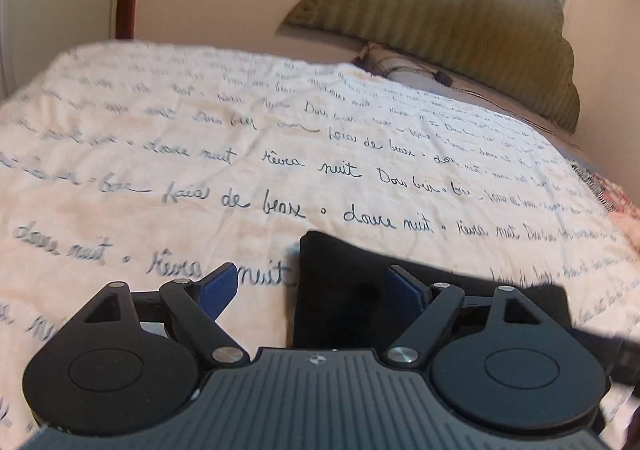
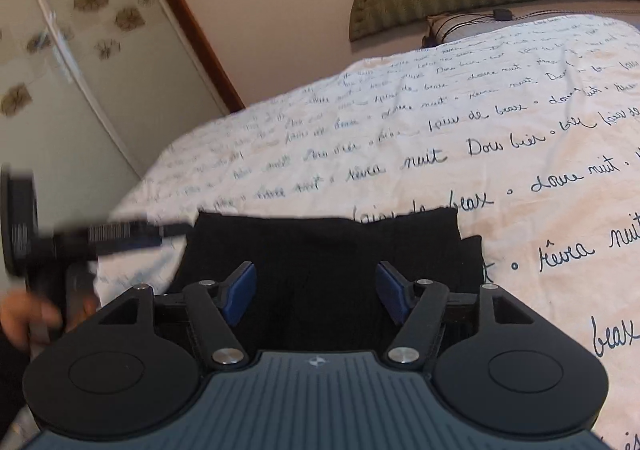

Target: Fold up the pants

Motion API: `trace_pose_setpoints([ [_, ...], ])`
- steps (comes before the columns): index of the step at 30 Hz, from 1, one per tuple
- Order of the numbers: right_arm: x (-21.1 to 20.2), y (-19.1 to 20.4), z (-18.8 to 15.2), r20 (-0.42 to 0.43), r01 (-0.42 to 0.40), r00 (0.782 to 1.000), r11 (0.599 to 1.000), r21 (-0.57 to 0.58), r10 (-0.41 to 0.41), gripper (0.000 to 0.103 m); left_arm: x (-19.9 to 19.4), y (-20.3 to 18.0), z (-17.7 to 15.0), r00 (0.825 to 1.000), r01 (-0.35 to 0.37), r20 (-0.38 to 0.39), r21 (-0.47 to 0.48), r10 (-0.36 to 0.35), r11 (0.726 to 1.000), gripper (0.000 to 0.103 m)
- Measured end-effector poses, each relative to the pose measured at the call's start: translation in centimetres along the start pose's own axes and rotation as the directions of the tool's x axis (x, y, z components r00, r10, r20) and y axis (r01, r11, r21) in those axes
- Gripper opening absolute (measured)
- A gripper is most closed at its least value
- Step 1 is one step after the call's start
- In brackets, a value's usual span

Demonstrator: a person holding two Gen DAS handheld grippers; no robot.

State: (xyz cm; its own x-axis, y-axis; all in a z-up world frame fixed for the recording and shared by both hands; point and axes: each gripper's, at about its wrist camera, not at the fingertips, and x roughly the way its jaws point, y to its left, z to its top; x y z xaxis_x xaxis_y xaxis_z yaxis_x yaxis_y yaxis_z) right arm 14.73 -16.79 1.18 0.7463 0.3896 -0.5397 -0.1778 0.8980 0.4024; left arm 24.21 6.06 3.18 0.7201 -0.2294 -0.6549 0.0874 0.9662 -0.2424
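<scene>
The pants (image 2: 320,250) lie folded in a compact block on the near bed (image 2: 520,138). My 2 tongs, left (image 1: 316,288) and right (image 2: 316,290), are released, grasping nothing; little seems left.

The only readable writing is the dark cursive script printed in repeating rows across the cream bedspread (image 1: 200,178). In the left wrist view, the nearer rows give "de beaux", "douce nuit", "rêves nuit" and "nuit", with small round dots between phrases; one word starts "Dou" and the rest of it is unclear. In the right wrist view the same bedspread (image 2: 520,154) shows "rêves nuit", "douce nuit", "rêves", "de beaux" and "beaux" near the right edge. Rows farther back blur into illegible strokes. Each gripper body carries a small round emblem at its front edge, without letters that can be read.
</scene>
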Motion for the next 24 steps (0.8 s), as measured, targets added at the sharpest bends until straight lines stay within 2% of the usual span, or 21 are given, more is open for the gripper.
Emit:
trace_pose_setpoints([
  [2,1.1,-1.1,-0.7,-0.019,0.008,1.000,1.000,0.017,-0.008,0.065,1.4,0.7,1.0,0.997,0.052,-0.044,-0.067,-0.055,0.996,0.083],
  [5,1.1,-2.7,-1.5,0.029,-0.051,0.998,0.997,0.049,0.050,0.065,3.1,0.7,1.6,0.992,0.097,-0.075,-0.112,-0.105,0.989,0.083],
  [7,1.0,-2.7,-1.7,0.035,-0.055,0.998,0.997,0.050,0.053,0.065,4.6,0.3,1.4,0.991,0.060,-0.109,-0.105,-0.072,0.993,0.083],
  [8,1.0,-2.6,-1.8,0.036,-0.051,0.998,0.998,0.042,0.050,0.065,5.6,0.3,1.2,0.990,0.021,-0.135,-0.100,-0.035,0.995,0.080],
  [9,1.1,-2.4,-1.9,0.039,-0.048,0.998,0.998,0.033,0.047,0.065,5.8,-0.1,0.9,0.995,0.010,-0.102,-0.073,-0.018,0.997,0.085],
  [10,1.1,-2.4,-2.0,0.043,-0.047,0.998,0.999,0.025,0.046,0.065,6.1,-0.6,0.7,0.996,-0.014,-0.092,-0.030,0.011,0.999,0.081],
  [11,1.1,-2.4,-2.2,0.050,-0.050,0.998,0.999,0.023,0.048,0.065,6.3,-1.4,0.5,0.996,-0.041,-0.075,0.022,0.043,0.999,0.084],
  [14,1.0,-3.0,-2.6,0.075,-0.075,0.995,0.996,0.038,0.072,0.065,6.7,-3.5,-1.2,0.993,-0.113,-0.007,0.160,0.115,0.981,0.090],
  [15,1.0,-3.2,-2.7,0.082,-0.086,0.993,0.995,0.047,0.082,0.065,6.7,-3.8,-1.6,0.992,-0.127,0.013,0.177,0.127,0.976,0.090],
  [19,0.9,-3.4,-2.8,0.098,-0.096,0.991,0.994,0.051,0.091,0.065,6.1,-2.9,-1.4,0.994,-0.106,0.026,0.132,0.104,0.985,0.091],
  [20,0.6,-3.3,-2.8,0.104,-0.096,0.990,0.994,0.053,0.091,0.065,5.5,-2.6,-1.4,0.993,-0.116,0.034,0.118,0.113,0.986,0.085],
  [21,0.0,-3.2,-2.6,0.110,-0.094,0.990,0.993,0.067,0.086,0.065,4.5,-2.3,-1.4,0.991,-0.130,0.046,0.101,0.126,0.986,0.081],
  [22,-1.0,-3.3,-2.5,0.121,-0.083,0.990,0.992,0.099,0.071,0.065,3.3,-2.1,-1.4,0.989,-0.140,0.057,0.084,0.136,0.987,0.081],
  [24,-3.4,-4.0,-2.8,0.154,-0.085,0.986,0.983,0.160,0.060,0.066,-0.3,-1.6,-2.2,0.993,-0.091,0.079,0.055,0.087,0.994,0.082],
])
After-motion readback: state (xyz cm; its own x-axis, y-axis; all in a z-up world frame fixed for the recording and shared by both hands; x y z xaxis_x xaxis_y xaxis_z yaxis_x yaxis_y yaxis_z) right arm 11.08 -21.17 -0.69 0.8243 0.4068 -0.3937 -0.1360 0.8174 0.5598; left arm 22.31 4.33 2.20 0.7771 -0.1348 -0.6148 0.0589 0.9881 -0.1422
